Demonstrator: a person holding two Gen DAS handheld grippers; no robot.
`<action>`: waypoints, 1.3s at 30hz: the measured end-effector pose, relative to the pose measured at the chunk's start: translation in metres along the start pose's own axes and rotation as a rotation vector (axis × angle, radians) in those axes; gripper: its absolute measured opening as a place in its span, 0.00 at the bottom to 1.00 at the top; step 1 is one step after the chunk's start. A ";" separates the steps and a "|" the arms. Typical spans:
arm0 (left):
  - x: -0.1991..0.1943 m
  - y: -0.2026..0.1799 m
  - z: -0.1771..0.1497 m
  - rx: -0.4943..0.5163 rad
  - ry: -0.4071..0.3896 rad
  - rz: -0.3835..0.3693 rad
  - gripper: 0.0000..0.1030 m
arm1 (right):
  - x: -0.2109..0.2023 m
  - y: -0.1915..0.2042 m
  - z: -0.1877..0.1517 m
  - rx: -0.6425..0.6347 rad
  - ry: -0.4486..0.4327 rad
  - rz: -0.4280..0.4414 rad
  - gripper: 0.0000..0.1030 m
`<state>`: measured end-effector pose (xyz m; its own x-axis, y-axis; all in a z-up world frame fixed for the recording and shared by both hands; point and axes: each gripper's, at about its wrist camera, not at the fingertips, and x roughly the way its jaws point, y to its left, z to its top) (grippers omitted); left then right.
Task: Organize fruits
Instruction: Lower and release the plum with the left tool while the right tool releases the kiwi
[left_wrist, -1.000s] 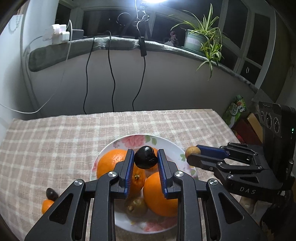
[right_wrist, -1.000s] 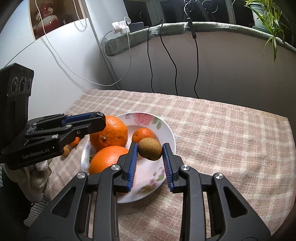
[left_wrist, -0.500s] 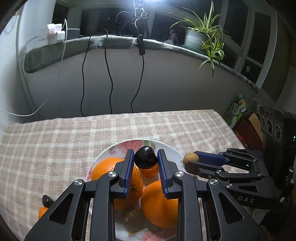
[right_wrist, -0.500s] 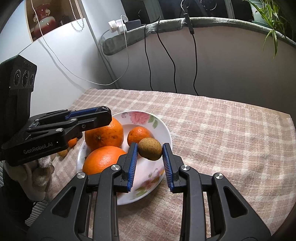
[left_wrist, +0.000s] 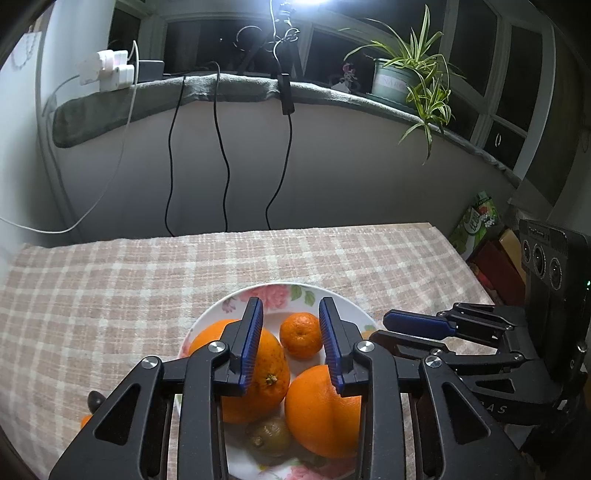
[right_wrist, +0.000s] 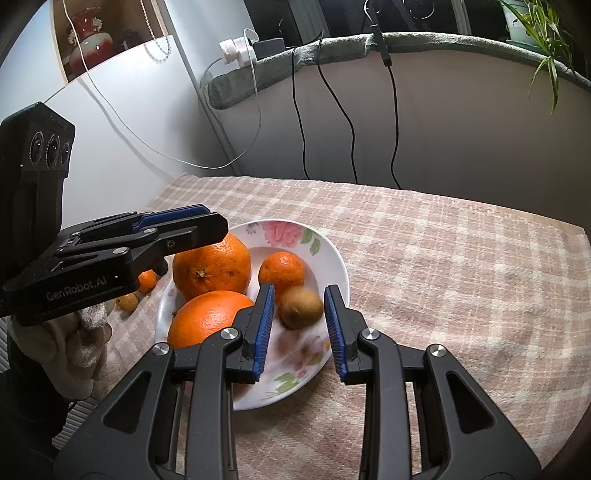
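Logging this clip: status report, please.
Left gripper opening, empty. Right gripper shut on kiwi over plate. Nothing in the way.

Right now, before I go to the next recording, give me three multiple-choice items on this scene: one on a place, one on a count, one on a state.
1. Where does the plant stand?
A. on the table
B. on the sill
C. on the plate

2. How many large oranges lie on the plate?
A. one
B. two
C. four

3. What do the right fingers hold?
A. nothing
B. a large orange
C. a kiwi

Key:
1 B: its pot sits on the sill by the window.
2 B: two large oranges lie side by side on the plate.
3 C: the kiwi sits between the blue pads, above the plate.
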<state>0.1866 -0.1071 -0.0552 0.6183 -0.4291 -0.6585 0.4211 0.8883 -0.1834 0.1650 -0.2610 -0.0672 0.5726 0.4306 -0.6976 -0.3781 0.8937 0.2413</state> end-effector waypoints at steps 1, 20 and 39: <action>0.000 0.000 0.000 0.000 0.000 0.000 0.32 | 0.000 0.000 0.000 -0.002 0.000 0.001 0.28; -0.007 0.002 0.002 -0.027 -0.013 0.025 0.75 | -0.003 0.004 0.000 -0.023 -0.008 -0.019 0.78; -0.027 0.001 -0.004 -0.032 -0.028 0.051 0.75 | -0.015 0.017 -0.002 -0.048 -0.026 -0.042 0.83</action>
<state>0.1681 -0.0939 -0.0403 0.6568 -0.3868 -0.6473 0.3674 0.9138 -0.1732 0.1483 -0.2528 -0.0537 0.6072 0.3968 -0.6884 -0.3877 0.9042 0.1792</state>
